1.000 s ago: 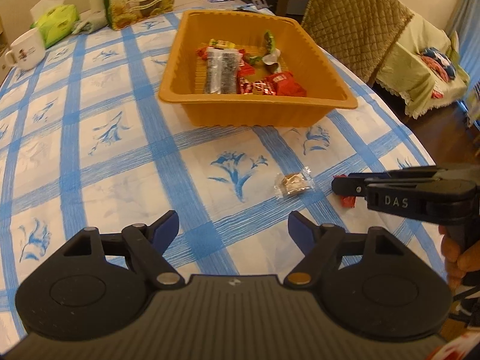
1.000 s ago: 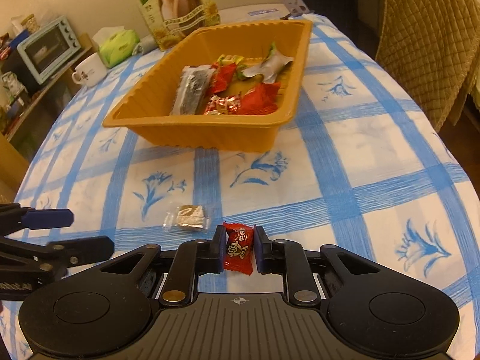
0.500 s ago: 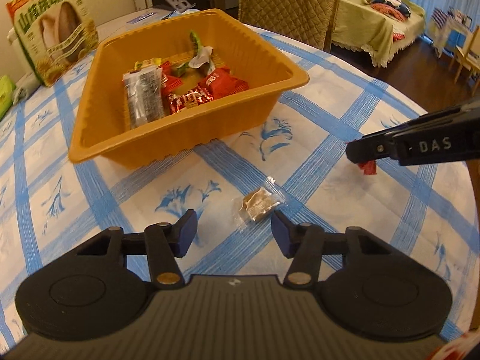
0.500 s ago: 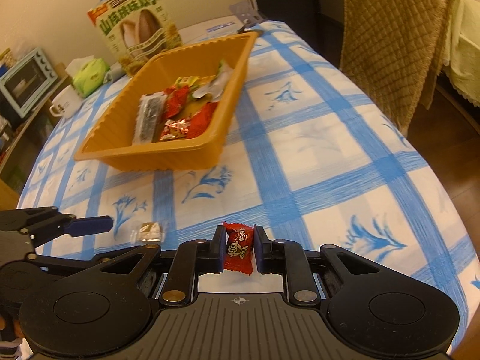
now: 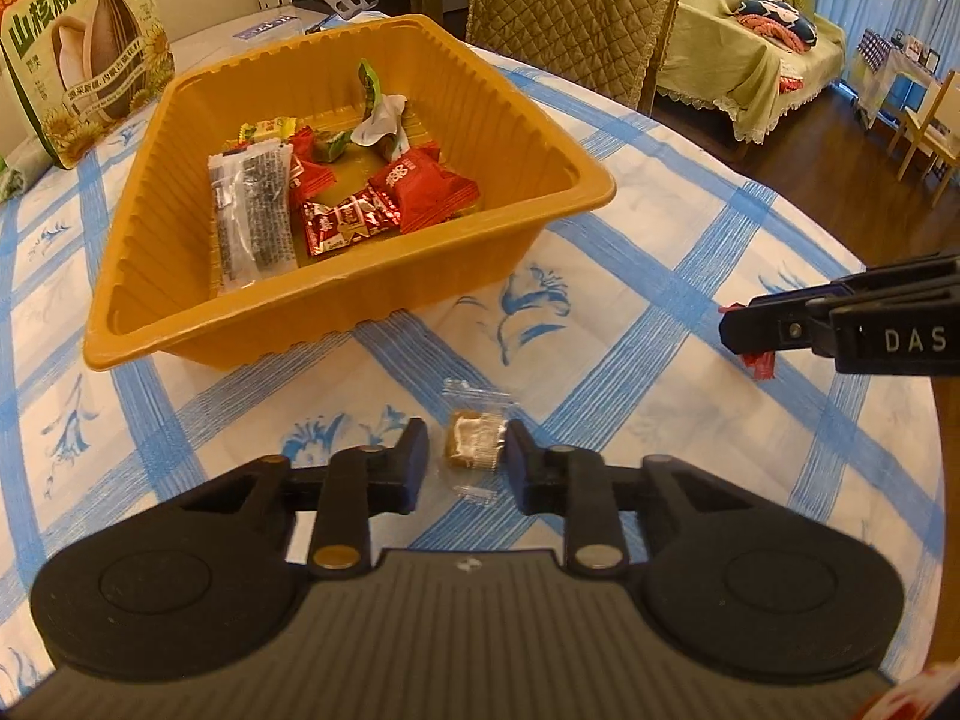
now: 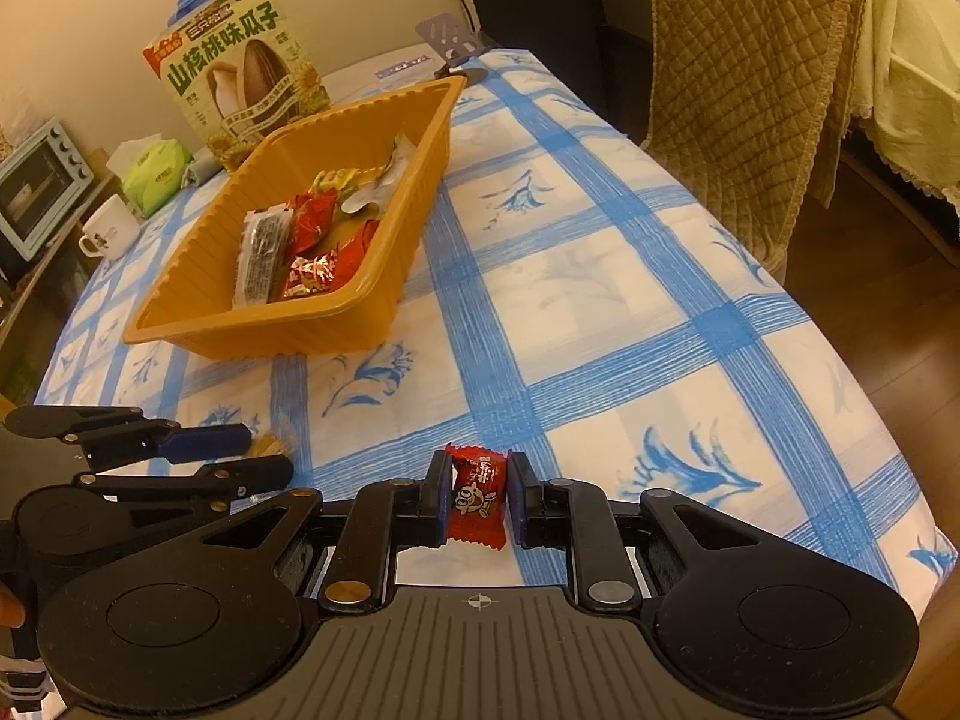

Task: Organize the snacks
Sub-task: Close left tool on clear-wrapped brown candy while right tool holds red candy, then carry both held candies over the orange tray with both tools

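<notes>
Left wrist view, bottom centre: the left gripper [image 5: 467, 457] has just been closing its matte black jaws around a small brown candy in crinkly clear wrap [image 5: 473, 449]. The right pad touches the wrapper, but a gap shows on the left, so it isn't really pinched. The candy lies on the blue-checked tablecloth [image 5: 630, 324], just below the ribbed orange plastic tray [image 5: 336, 312] in the upper half of the frame, which is full of shiny foil snack packets [image 5: 351, 221].

Right wrist view: the right gripper [image 6: 478, 501] is clamped on a glossy red candy packet [image 6: 477, 503], lifted off the cloth at bottom centre. A tall sunflower seed bag [image 6: 240, 75] stands upper left.
</notes>
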Demonstrator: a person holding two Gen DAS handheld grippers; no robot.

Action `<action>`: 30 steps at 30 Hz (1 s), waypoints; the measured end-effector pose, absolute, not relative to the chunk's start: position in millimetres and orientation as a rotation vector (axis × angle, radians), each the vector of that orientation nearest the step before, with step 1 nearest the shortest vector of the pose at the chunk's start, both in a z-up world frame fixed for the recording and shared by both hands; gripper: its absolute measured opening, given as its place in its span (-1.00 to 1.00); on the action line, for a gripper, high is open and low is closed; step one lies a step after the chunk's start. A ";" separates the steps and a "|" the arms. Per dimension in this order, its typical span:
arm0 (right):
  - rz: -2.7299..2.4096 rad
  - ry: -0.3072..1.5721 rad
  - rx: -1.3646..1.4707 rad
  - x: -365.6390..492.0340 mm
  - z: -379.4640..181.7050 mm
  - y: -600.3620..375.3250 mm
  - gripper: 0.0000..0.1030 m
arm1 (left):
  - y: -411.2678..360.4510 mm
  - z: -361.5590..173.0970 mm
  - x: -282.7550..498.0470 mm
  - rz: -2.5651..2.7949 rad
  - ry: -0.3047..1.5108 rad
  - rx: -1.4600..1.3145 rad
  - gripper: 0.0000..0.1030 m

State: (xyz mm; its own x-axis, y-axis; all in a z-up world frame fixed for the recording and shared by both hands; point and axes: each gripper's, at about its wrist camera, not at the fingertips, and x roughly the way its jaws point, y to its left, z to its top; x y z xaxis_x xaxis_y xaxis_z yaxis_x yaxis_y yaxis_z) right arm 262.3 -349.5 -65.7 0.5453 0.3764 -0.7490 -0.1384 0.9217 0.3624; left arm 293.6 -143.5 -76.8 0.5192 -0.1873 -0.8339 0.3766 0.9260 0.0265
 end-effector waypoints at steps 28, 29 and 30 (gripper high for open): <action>0.390 0.893 0.248 243.2 -38.1 -333.9 -0.62 | -121.9 -36.6 255.8 -0.286 0.924 0.106 -0.63; 0.396 0.888 0.245 242.0 -35.8 -332.5 -0.62 | -120.0 -32.6 253.0 -0.282 0.915 0.100 -0.63; 0.403 0.883 0.242 240.8 -33.6 -331.1 -0.62 | -117.9 -27.5 250.4 -0.278 0.905 0.095 -0.63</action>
State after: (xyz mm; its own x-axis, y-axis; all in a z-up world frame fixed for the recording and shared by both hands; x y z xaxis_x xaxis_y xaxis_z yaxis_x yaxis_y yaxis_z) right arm 240.8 -331.1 -33.6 0.5669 0.4371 -0.6983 -0.2403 0.8985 0.3674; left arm 250.4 -117.9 -27.5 0.5846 -0.1981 -0.7867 0.2775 0.9601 -0.0356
